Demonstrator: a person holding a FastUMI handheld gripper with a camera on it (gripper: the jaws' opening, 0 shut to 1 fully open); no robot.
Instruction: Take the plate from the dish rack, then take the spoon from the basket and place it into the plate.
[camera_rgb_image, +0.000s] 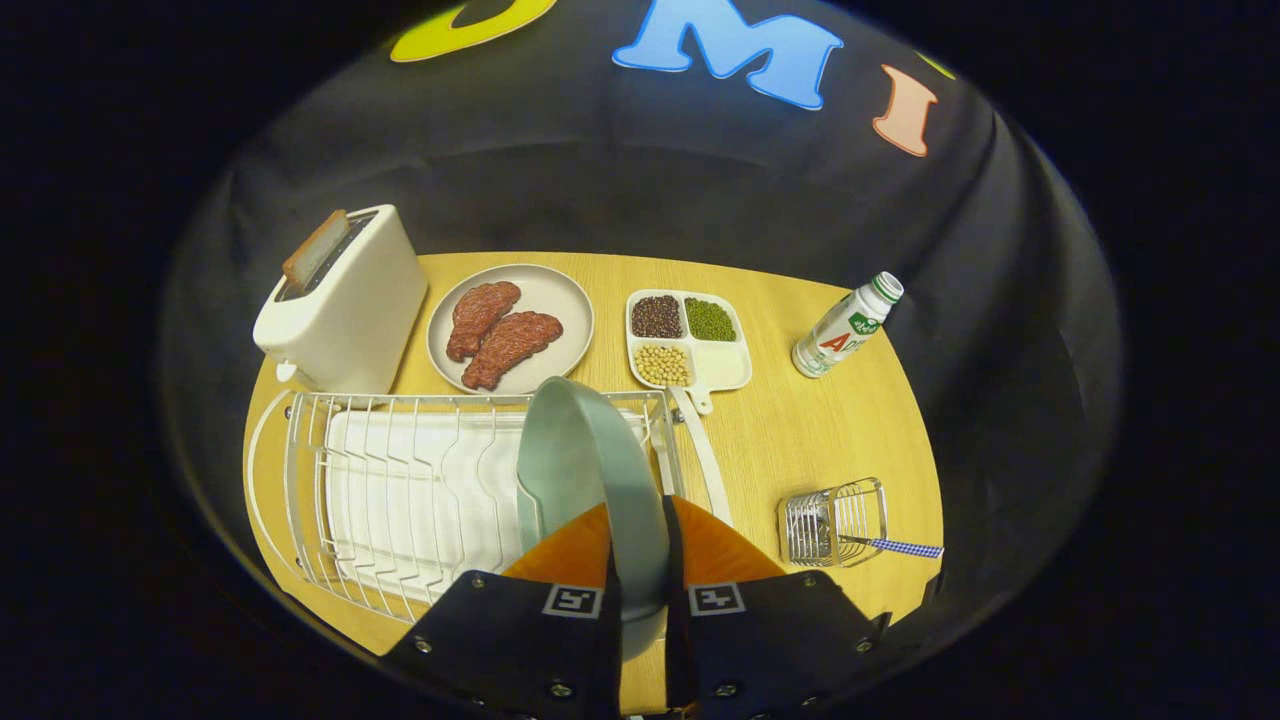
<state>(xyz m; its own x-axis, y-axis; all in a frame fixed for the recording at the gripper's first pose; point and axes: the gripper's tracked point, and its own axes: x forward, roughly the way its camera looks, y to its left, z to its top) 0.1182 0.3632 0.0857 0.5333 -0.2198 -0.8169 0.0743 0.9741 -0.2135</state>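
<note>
Fingers (585, 545) of the gripper (640, 560) are closed on the plate (590, 460), one on each face, pressing its rim between them. Held edge-on and upright, the pale green plate sits over the right end of the rack (400, 500), just ahead of the fingers; whether it touches the wires there is hard to tell. A white tray (400, 480) lies under the rack's wires. To the right of the fingers stands the wire basket (832, 522) on the table (800, 430), and the spoon (895, 545) pokes out of it, its checked handle pointing right. Beyond the rack are a toaster (345, 300) with a slice of bread in its slot, a round dish (510, 328) with two pieces of meat, and a sectioned tray (688, 340) of beans. A bottle (848, 325) lies tilted farther right, well apart from the basket.
</note>
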